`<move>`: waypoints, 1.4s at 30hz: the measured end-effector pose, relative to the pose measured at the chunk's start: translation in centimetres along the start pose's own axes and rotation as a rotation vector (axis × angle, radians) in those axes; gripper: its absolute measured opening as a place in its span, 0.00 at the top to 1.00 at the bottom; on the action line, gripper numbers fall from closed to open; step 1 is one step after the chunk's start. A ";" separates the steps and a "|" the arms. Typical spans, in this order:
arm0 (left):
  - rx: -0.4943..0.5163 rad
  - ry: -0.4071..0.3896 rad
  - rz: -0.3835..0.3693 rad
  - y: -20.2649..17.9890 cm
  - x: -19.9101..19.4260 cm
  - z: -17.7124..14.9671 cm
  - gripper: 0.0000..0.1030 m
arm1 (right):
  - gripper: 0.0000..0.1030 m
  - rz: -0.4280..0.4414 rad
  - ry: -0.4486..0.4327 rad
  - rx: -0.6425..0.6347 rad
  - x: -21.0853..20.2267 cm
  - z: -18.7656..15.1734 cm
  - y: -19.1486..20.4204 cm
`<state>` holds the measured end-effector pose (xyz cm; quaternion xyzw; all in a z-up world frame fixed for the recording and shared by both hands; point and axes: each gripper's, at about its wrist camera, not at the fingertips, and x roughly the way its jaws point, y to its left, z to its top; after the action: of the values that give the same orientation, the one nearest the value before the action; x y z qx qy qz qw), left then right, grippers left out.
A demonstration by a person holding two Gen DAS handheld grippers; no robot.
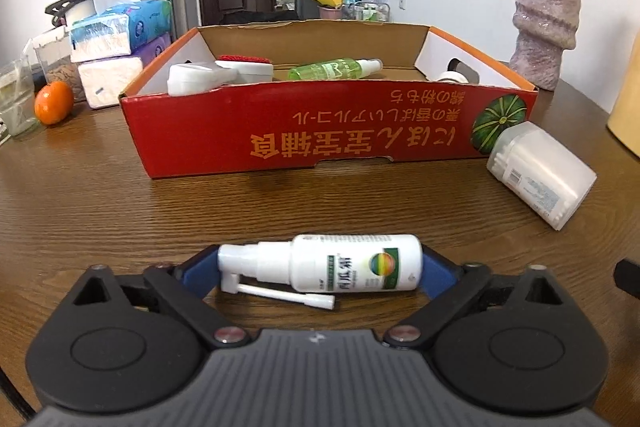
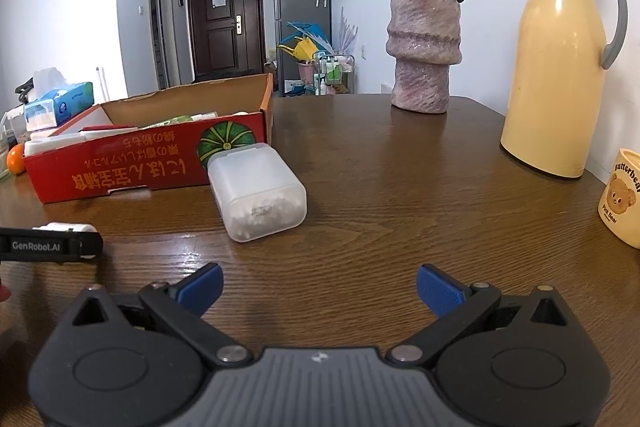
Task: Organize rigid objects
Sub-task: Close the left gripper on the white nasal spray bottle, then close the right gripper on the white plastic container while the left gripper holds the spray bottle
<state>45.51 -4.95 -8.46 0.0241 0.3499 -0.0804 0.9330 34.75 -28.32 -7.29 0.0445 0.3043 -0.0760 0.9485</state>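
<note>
Box [image 1: 280, 131] at 12 o'clock already holds several items; your left gripper [image 1: 320, 267] clasps the spray bottle [image 1: 352, 263], your right gripper [image 2: 320, 287] gapes empty, and the swab container [image 2: 260, 191] at 11 o'clock awaits.

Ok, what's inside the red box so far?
In the red box: a white container at left, a white item with a red top, a green spray bottle, and something white at right. The front wall hides the floor.

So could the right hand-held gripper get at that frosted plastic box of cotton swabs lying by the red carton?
Probably yes: the right hand-held gripper is open, with only bare wooden table before the frosted cotton-swab box.
</note>
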 end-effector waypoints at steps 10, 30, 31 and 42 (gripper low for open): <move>0.007 -0.036 0.032 0.1 -0.9 0.0 0.05 | 0.00 0.011 -0.008 0.008 0.1 -0.1 -0.1; -0.068 -0.157 0.131 3.7 -5.4 -0.4 0.05 | 0.00 0.138 -0.048 -0.038 2.5 2.7 1.7; -0.074 -0.159 0.135 3.9 -5.5 -0.3 0.05 | 0.00 0.141 -0.042 -0.049 2.7 2.8 2.0; -0.125 -0.172 0.168 5.7 -6.1 0.1 0.05 | 0.00 0.121 0.007 -0.106 7.3 4.6 3.4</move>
<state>42.04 1.44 -4.45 -0.0122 0.2696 0.0181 0.9627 43.84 -26.42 -7.68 0.0131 0.3082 -0.0020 0.9512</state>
